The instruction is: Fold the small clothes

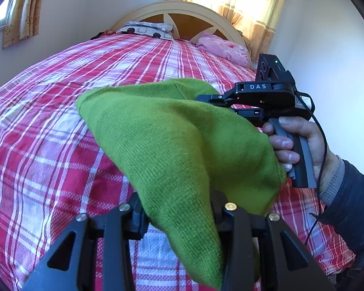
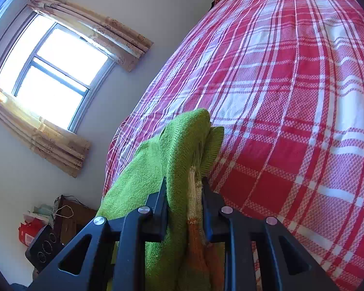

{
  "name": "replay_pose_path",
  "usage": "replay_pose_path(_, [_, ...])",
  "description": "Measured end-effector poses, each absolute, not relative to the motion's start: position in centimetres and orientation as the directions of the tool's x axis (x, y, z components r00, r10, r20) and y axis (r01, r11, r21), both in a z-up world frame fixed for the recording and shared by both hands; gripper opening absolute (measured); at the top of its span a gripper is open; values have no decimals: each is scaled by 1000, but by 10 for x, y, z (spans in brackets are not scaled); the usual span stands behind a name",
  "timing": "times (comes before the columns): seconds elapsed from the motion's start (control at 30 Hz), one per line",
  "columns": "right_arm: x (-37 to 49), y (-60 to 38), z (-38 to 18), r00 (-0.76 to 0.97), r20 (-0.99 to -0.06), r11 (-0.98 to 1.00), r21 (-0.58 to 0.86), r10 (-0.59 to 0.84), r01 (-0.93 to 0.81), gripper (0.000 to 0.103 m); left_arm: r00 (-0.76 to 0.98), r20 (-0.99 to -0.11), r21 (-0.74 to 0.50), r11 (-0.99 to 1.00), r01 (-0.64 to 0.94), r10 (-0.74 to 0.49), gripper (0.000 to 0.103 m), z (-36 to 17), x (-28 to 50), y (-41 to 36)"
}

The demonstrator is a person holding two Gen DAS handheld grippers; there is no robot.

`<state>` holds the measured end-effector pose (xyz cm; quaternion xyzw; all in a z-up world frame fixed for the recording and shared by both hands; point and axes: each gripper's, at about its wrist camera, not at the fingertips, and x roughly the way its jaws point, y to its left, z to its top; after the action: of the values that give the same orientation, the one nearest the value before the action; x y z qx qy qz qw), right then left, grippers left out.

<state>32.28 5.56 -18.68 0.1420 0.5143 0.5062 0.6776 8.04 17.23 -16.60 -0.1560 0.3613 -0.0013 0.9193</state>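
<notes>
**Green knit held aloft between both tools**

Left tool [image 1: 179,220] clamped on the green knit garment [image 1: 172,140], cloth bunched between its fingers and ballooning forward. Right tool [image 1: 212,100], ahead and to the right, likewise pinched shut on an opposite edge. Garment hung off the bed [image 1: 48,126], spanning tool to tool. Best done by drawing both grips apart to pull slack out, then lowering flat onto the plaid cover before creasing.

The green knit [image 1: 172,145] hides the left gripper's [image 1: 179,215] fingertips and drapes over the right gripper's [image 1: 213,99]. Its lower end runs off the frame's bottom edge.
</notes>
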Motion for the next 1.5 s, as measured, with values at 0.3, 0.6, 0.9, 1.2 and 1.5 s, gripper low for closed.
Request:
replay_pose_path(0.3, [315,73,-186,-68,-562,437,707,824,-556,23,741,-663,-297,946,-126,-110,38,-171,66,182])
replay_pose_path(0.6, [312,79,-195,-54,-590,464,685,806,-562,23,740,-663,-302,945,-127,-113,43,-186,62,181])
replay_pose_path(0.9, [305,62,-188,93,-635,560,592,767,-580,30,766,-637,-273,954,-128,-80,55,-164,40,181])
replay_pose_path(1.2, [227,43,-138,34,-555,384,529,831,-757,53,801,-582,-158,947,-280,140,78,-151,52,205])
replay_pose_path(1.5, [198,38,-177,77,-669,463,422,739,-779,42,727,-664,-106,940,-325,176,84,-180,66,218])
